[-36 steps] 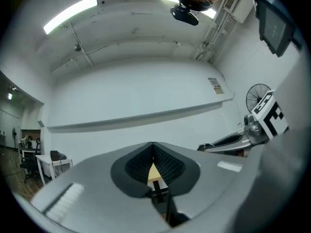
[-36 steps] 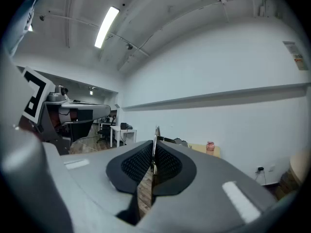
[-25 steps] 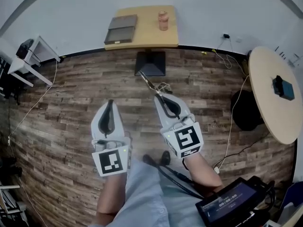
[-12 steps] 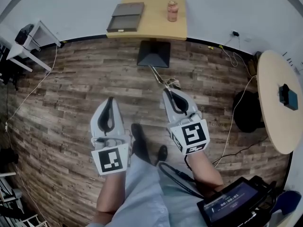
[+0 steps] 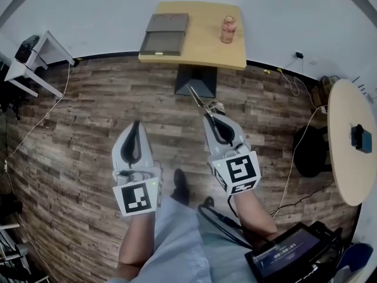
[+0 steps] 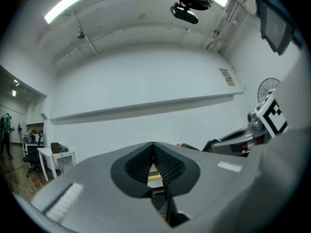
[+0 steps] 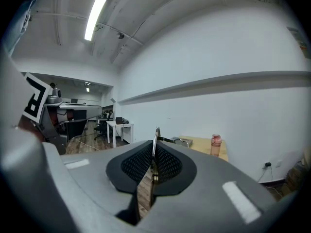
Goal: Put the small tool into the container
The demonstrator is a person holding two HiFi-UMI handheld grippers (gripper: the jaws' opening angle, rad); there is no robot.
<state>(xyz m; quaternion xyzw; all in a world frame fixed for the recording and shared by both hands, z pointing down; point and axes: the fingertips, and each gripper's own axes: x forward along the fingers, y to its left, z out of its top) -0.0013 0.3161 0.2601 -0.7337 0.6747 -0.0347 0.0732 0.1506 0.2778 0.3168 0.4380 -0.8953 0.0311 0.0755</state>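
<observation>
My right gripper (image 5: 207,115) is shut on a small metal tool (image 5: 197,96) that looks like scissors or pliers; its tip sticks out past the jaws toward the table. In the right gripper view the tool (image 7: 156,139) stands as a thin blade clamped between the black pads (image 7: 167,165). A grey open container (image 5: 165,33) lies on the left half of a wooden table (image 5: 200,49) ahead. My left gripper (image 5: 136,124) is shut and empty, level with the right one over the wood floor; its pads (image 6: 165,161) meet at the tip.
A pink bottle (image 5: 228,28) stands on the table's right half. The table's black base (image 5: 196,79) sits on the floor. A white side table (image 5: 35,63) is at far left, a round table (image 5: 353,158) with a blue object (image 5: 360,138) at right. Cables and a black bag (image 5: 311,152) lie nearby.
The wooden table has come lower and nearer in the head view as the person walks toward it. Both grippers keep their pose; the tool stays clamped.
</observation>
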